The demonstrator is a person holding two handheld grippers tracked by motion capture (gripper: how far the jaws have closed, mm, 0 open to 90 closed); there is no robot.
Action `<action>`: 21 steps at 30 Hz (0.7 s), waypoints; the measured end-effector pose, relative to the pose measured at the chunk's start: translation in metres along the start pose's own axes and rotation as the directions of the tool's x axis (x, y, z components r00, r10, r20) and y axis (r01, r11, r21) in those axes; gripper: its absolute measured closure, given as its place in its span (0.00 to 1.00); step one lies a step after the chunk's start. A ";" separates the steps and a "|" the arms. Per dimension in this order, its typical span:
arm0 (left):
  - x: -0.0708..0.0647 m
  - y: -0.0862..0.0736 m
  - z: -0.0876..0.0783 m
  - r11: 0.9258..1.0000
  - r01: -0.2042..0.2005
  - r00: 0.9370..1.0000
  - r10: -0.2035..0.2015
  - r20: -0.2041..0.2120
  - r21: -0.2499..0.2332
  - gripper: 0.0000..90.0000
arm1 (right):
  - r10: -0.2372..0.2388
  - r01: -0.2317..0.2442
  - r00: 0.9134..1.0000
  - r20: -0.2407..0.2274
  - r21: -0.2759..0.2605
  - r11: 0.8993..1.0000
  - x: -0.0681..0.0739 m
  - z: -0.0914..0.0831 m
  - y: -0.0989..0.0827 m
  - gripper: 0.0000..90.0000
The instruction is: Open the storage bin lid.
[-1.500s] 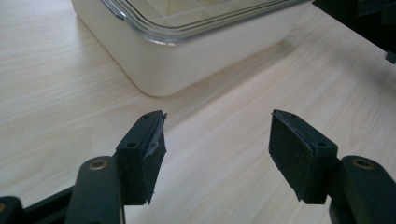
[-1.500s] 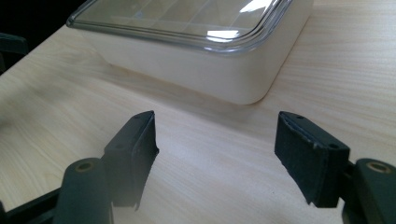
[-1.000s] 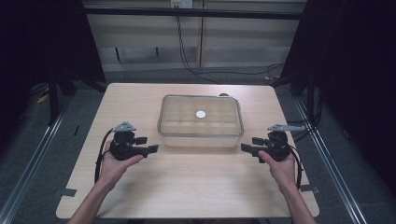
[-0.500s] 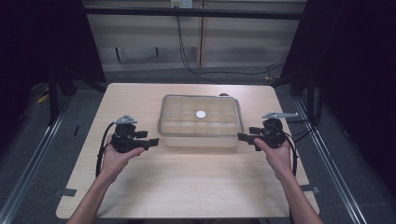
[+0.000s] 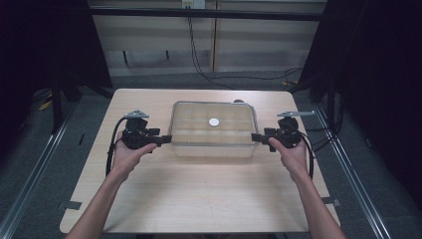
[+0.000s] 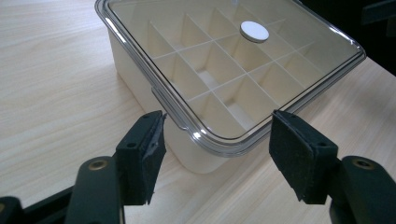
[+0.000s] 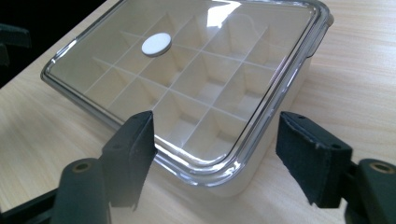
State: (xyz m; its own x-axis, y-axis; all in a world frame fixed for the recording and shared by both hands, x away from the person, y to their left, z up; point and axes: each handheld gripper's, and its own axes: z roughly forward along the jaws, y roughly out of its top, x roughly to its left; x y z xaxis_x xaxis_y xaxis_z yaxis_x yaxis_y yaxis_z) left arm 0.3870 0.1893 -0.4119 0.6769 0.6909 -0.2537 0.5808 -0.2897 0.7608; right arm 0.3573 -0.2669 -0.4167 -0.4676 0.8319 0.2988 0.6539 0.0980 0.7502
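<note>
Both grippers have closed in on the box since the earlier frame. Pale wooden table (image 5: 199, 199): bears all. Cream plastic divided box with clear lid (image 5: 214, 130): lies between the two grippers, one near corner framed by each pair of jaws, untouched. Left gripper (image 5: 166, 140): jaws wide, just narrowed slightly, holding nothing. Right gripper (image 5: 255, 137): jaws wide, just opening, holding nothing. White round disc (image 6: 254, 31): beyond the fingertips, mid-lid.

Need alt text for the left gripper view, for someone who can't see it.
Left gripper with its two black jaws open on either side of the near corner of a cream compartment box under a clear lid, on a light wooden table.
</note>
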 end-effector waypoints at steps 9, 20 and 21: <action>0.009 0.017 0.013 0.999 0.012 1.000 -0.011 -0.021 0.037 0.41 | -0.014 0.014 0.999 0.034 0.004 1.000 -0.002 0.006 0.017 0.28; 0.020 0.025 0.030 0.997 0.044 0.998 -0.041 -0.042 0.067 0.38 | -0.002 0.000 0.999 0.042 0.062 0.998 -0.016 0.026 0.022 0.25; 0.020 0.026 0.031 0.997 0.045 0.998 -0.042 -0.042 0.064 0.37 | 0.008 -0.010 1.000 0.015 0.077 0.997 -0.018 0.028 0.022 0.27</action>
State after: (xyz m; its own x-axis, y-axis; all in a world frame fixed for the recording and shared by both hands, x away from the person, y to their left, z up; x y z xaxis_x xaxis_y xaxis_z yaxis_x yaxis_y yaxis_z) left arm 0.4296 0.1748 -0.4162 0.6320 0.7299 -0.2603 0.6385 -0.3002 0.7087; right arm 0.3971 -0.2646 -0.4224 -0.4529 0.8409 0.2962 0.7024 0.1320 0.6994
